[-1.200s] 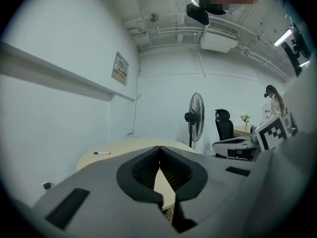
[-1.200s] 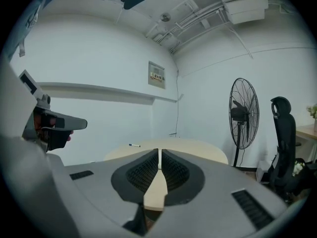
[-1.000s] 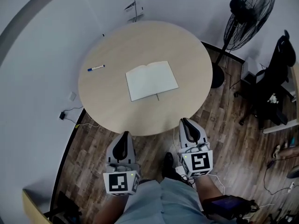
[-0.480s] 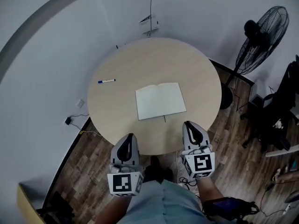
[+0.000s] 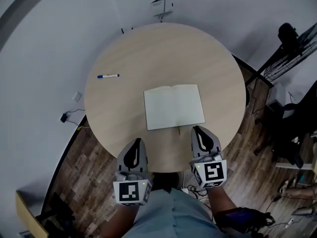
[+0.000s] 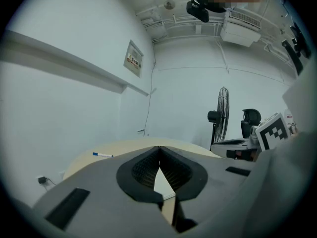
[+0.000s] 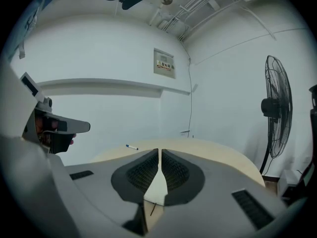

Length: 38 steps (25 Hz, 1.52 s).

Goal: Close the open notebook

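We see the open notebook (image 5: 174,106) flat on the round table (image 5: 148,48), just ahead of our left gripper (image 5: 136,141) and right gripper (image 5: 197,129), both clenched empty near the table's edge.

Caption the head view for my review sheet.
Open notebook on round table, pen to its left; left tool and right tool, both shut, at the near edge.
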### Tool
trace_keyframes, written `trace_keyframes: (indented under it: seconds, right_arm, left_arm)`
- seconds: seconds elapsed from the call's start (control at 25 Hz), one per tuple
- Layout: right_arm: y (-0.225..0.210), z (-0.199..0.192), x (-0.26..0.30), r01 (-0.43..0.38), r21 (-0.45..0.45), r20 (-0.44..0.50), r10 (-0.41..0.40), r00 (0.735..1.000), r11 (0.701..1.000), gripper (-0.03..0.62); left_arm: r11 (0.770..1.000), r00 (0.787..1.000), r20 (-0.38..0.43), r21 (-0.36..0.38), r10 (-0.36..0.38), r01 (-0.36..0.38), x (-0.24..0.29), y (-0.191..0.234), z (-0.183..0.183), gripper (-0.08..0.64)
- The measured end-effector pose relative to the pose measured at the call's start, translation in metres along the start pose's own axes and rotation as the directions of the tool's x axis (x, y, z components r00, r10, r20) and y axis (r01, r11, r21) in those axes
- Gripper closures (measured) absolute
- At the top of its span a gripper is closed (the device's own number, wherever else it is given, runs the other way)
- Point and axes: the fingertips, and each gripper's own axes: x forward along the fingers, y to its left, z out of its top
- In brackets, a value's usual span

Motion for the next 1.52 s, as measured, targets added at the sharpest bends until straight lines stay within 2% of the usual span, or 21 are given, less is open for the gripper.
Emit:
trace_keyframes:
  seconds: [0.16, 0.4, 0.52, 0.68, 0.92, 1.16, 1.52]
  right_arm:
    - [-0.011, -0.001, 0.047, 0.012, -0.014, -0.017, -0.013, 1.000, 1.000, 0.542]
    - [-0.034, 0.021, 0.077, 0.029, -0.006, -0.013, -0.029, 0.999, 1.000, 0.542]
    - [-0.040, 0.031, 0.080, 0.013, -0.008, -0.004, -0.013, 1.000, 1.000, 0.543]
    - [-0.058, 0.036, 0.090, -0.033, -0.016, 0.002, 0.033, 0.999, 0.999, 0.542]
    - [-0.080, 0.028, 0.106, -0.158, -0.022, -0.025, 0.157, 0.987, 0.987, 0.543]
    - [-0.076, 0.005, 0.117, -0.251, -0.035, -0.083, 0.247, 0.965, 0.967, 0.543]
    - [-0.072, -0.048, 0.141, -0.311, 0.000, -0.187, 0.306, 0.934, 0.950, 0.543]
  left_arm:
    - [0.999, 0.999, -0.030, -0.031, -0.010, 0.009, 0.044, 0.021, -0.010, 0.540]
    - [1.000, 1.000, -0.008, -0.015, -0.018, 0.018, 0.089, 0.029, 0.016, 0.540]
    - [1.000, 1.000, 0.006, -0.011, 0.003, -0.003, 0.095, 0.029, 0.029, 0.540]
    - [0.999, 0.999, -0.021, -0.011, 0.044, -0.045, 0.107, 0.018, 0.026, 0.540]
    - [0.986, 0.981, -0.117, -0.045, 0.153, -0.159, 0.111, -0.002, -0.013, 0.540]
    - [0.970, 0.955, -0.205, -0.067, 0.214, -0.232, 0.116, -0.004, -0.051, 0.540]
    - [0.946, 0.908, -0.335, -0.111, 0.252, -0.303, 0.133, 0.024, -0.126, 0.535]
